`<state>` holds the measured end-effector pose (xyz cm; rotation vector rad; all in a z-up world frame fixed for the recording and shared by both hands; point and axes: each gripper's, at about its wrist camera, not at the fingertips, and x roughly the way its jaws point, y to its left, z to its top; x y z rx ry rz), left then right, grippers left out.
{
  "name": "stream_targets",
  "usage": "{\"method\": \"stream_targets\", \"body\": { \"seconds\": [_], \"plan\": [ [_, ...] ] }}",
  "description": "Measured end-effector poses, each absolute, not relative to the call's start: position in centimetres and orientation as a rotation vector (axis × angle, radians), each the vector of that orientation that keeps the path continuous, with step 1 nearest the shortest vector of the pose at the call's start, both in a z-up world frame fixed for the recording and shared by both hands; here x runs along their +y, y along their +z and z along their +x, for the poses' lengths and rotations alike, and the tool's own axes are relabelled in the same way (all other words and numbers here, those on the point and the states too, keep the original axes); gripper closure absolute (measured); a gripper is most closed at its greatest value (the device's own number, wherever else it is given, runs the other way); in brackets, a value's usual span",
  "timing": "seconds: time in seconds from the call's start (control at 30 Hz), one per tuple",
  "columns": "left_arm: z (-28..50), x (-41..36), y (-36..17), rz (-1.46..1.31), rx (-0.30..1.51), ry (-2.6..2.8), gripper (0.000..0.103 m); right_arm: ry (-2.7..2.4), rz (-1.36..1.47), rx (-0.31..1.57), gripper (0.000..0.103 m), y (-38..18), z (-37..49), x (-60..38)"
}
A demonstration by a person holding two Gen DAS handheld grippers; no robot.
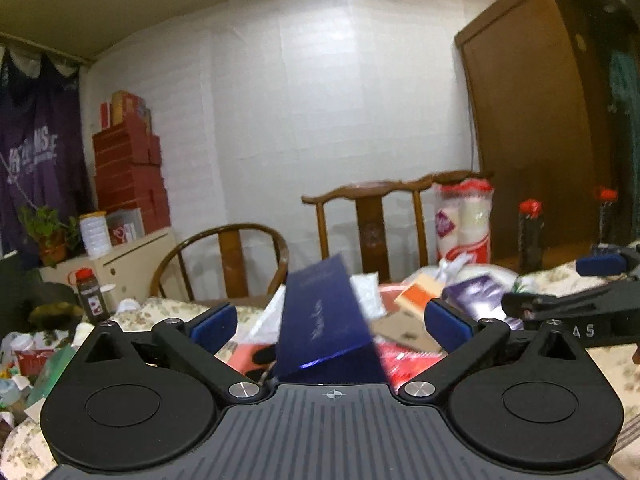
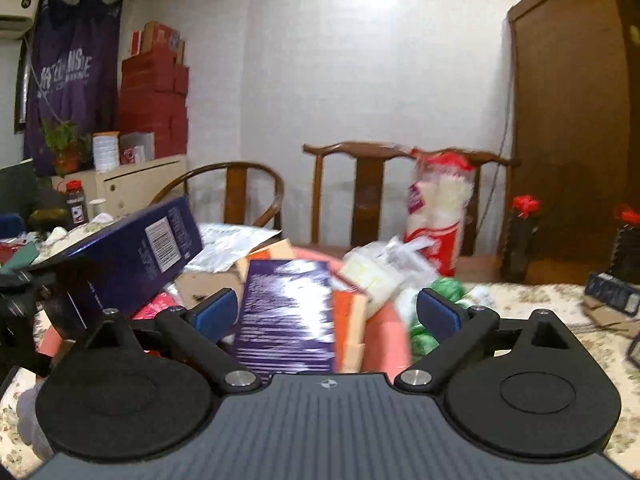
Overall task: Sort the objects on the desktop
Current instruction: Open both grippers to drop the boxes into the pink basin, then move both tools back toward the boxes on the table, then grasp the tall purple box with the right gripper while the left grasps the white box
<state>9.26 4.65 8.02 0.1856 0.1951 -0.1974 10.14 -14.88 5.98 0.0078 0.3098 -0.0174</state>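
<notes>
— Dark blue box [image 1: 326,320]: where is it?
— It lies tilted between the wide-open jaws of the left gripper [image 1: 344,322], over the red basin [image 2: 390,332]; neither pad touches it.
— And the right gripper [image 2: 330,314]?
— Jaws also open, holding nothing, above a purple packet [image 2: 286,316].

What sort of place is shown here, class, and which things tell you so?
Probably a lived-in room at home, used for dining and storage: carved wooden chairs at a table with a floral cloth, and stacked red boxes by a wooden wardrobe.
</notes>
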Motion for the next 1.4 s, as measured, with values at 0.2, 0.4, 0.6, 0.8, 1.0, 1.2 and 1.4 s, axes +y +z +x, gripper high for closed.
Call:
{"method": "stream_targets", "body": {
  "seconds": [0.2, 0.4, 0.6, 0.8, 1.0, 1.2, 1.4],
  "plan": [
    [7.8, -0.9, 9.3, 0.173, 0.154, -0.326, 0.0, -0.121, -0.023, 0.292, 0.002, 6.1, 7.3, -19.4],
    [6.7, -11.0, 7.7, 0.229, 0.152, -0.536, 0.0, -0.269, -0.024, 0.362, 0.002, 3.9, 4.5, -26.7],
    [6.8, -20.2, 3.5, 0.279, 0.224, -0.69, 0.0, -0.411, -0.02, 0.436, 0.002, 1.2, 1.6, -34.9],
    [8.4, -25.6, -0.5, 0.301, 0.306, -0.73, 0.0, -0.457, -0.052, 0.511, 0.002, -1.6, 0.4, -42.4],
    [12.5, -28.5, -2.8, 0.304, 0.361, -0.681, 0.0, -0.454, -0.13, 0.547, 0.002, -3.4, 2.1, -48.5],
    [16.4, -29.9, -4.7, 0.295, 0.415, -0.622, 0.0, -0.41, -0.155, 0.557, 0.001, -3.8, 5.3, -52.8],
    [17.5, -28.9, -4.9, 0.285, 0.41, -0.599, 0.0, -0.368, -0.218, 0.63, 0.001, -5.3, 9.4, -55.5]
  ]
}}
